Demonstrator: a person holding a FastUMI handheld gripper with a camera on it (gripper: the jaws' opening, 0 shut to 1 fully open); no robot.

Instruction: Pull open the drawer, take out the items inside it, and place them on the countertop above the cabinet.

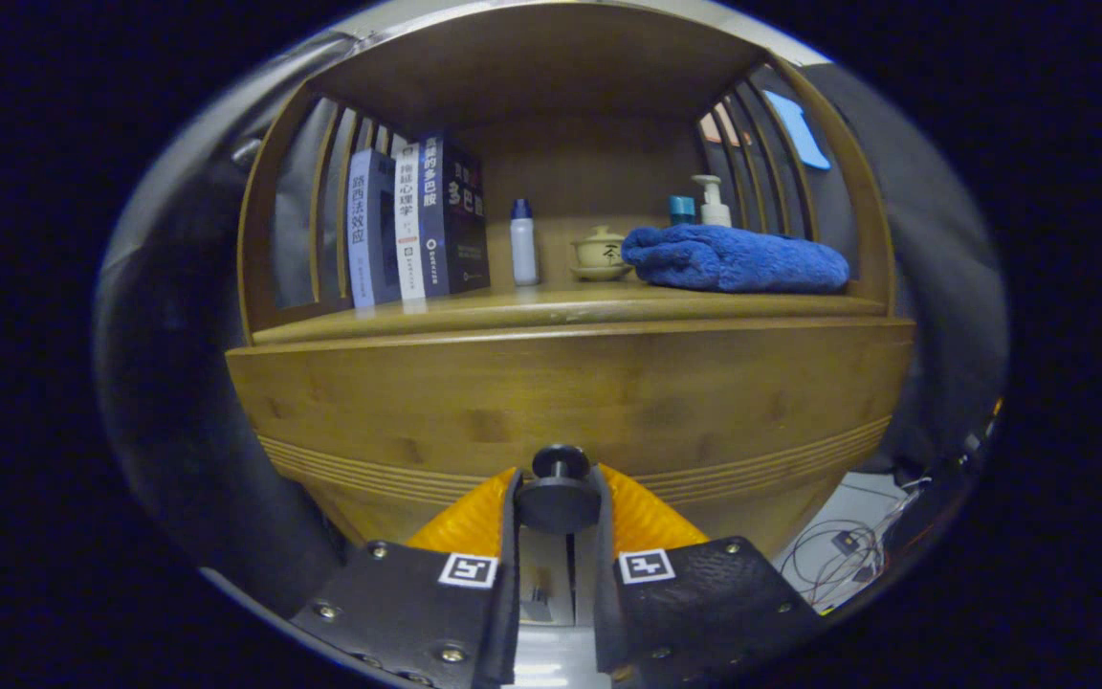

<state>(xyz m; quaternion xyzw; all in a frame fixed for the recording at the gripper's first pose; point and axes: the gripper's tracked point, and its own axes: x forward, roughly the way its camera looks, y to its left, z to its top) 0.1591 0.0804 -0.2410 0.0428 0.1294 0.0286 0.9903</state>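
The claw (559,498) is clamped on the round knob (559,496) of the drawer (561,402), a finger pressing on each side. The drawer front looks closed. Above it, on the surface (551,308), stand books (414,230), a small white bottle (523,244), a lidded cup (600,253) and a folded blue towel (733,260).

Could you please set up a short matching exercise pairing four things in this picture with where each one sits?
Things:
1. drawer knob
2. blue towel
3. books
4. white bottle

Places:
A. standing upright at one end of the shelf, by the side slats
B. between the fingers of the gripper, which close on it
C. folded at the other end of the shelf, beside the tea cup
D. between the books and the tea cup

Pairs: 1-B, 2-C, 3-A, 4-D
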